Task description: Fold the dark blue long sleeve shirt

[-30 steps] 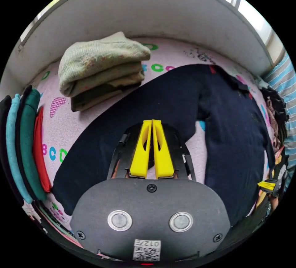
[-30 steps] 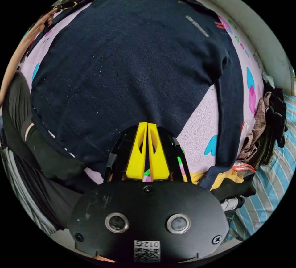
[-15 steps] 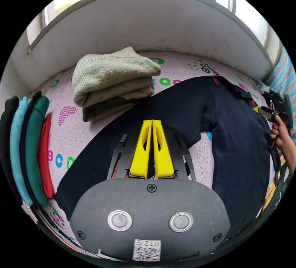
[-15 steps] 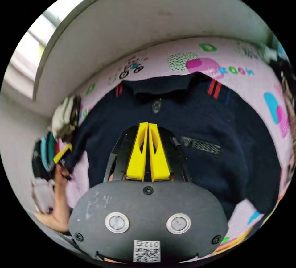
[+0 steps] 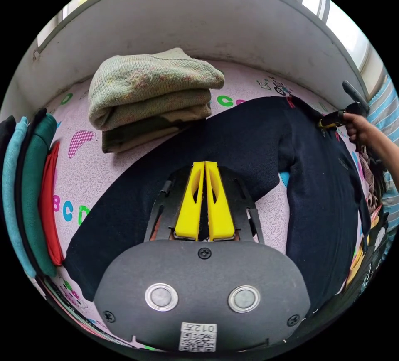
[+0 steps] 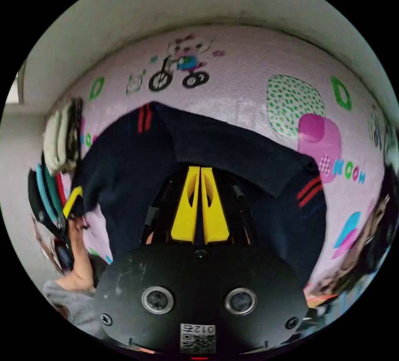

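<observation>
- Both tools narrow: left tool (image 5: 204, 199) over the shirt (image 5: 232, 145) sleeve, right tool (image 6: 200, 205) at the collar (image 6: 232, 149); grip untellable.
- Might drag fabric, bunching toward folded sweaters (image 5: 149, 95) near bed's (image 5: 95, 161) far edge.

My L cam looks down along a sleeve (image 5: 137, 195) twd the wall (image 5: 199, 24). R cam sits close over the collar (image 6: 232, 149), facing same wall. Both share the shirt (image 5: 320, 195) & sheet (image 6: 249, 70).
</observation>
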